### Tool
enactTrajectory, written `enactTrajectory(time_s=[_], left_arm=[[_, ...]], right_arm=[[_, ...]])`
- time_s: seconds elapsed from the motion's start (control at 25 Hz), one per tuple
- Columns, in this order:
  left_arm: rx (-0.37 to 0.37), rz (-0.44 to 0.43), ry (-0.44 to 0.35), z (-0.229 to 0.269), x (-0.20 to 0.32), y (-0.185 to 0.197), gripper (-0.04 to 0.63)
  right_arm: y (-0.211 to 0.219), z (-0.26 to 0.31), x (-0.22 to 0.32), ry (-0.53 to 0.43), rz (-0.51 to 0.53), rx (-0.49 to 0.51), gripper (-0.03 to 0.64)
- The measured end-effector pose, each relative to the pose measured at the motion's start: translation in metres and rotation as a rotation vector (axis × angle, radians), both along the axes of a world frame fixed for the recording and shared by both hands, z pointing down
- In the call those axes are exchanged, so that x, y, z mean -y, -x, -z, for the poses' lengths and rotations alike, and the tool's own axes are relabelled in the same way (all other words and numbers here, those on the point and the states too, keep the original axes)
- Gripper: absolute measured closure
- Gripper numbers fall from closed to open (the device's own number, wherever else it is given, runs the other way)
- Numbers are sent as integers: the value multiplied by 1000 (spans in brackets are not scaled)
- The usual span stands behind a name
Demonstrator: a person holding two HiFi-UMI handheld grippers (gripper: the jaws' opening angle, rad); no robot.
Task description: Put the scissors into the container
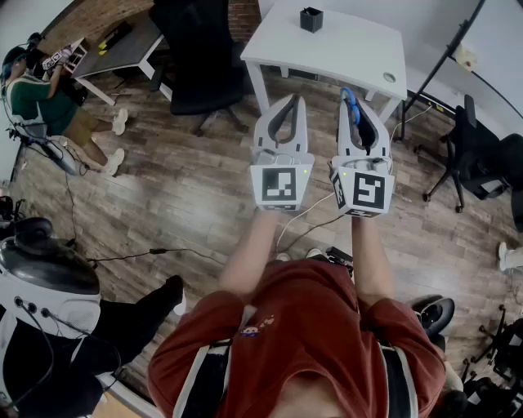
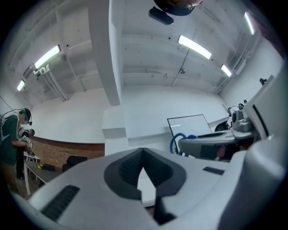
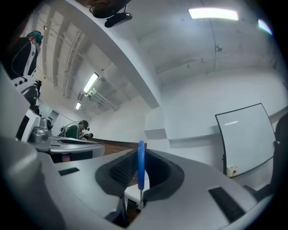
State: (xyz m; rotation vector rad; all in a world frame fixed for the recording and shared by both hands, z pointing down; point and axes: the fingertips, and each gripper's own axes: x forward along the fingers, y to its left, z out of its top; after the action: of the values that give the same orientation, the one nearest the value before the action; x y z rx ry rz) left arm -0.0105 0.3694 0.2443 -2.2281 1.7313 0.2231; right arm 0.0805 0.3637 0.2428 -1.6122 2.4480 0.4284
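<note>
With both forearms outstretched toward the white table bearing the black container, the right gripper pinches the blue-handled scissors, while the left gripper has its jaws pressed together, empty.

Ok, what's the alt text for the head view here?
A person in a red shirt, seen from above, holds blue-handled scissors in the right tongs; the left tongs beside them are shut and empty. Ahead, across a wood floor, stands a white table with a small black container on it.
</note>
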Motion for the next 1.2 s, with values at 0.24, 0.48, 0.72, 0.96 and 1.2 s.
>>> enactTrajectory(time_s=[0.24, 0.48, 0.72, 0.96, 1.2], left_arm=[[10, 7, 7, 3, 7, -10, 583], [13, 10, 7, 0, 11, -26, 583], [29, 14, 26, -5, 16, -44, 583], [22, 14, 45, -14, 12, -63, 583], [53, 8, 53, -20, 2, -85, 583]], right_arm=[[-9, 0, 8, 6, 14, 0, 561], [-21, -4, 14, 14, 33, 5, 561], [-38, -6, 21, 40, 58, 42, 561], [-56, -11, 15, 46, 67, 40, 561], [-82, -13, 4, 45, 61, 51, 561]])
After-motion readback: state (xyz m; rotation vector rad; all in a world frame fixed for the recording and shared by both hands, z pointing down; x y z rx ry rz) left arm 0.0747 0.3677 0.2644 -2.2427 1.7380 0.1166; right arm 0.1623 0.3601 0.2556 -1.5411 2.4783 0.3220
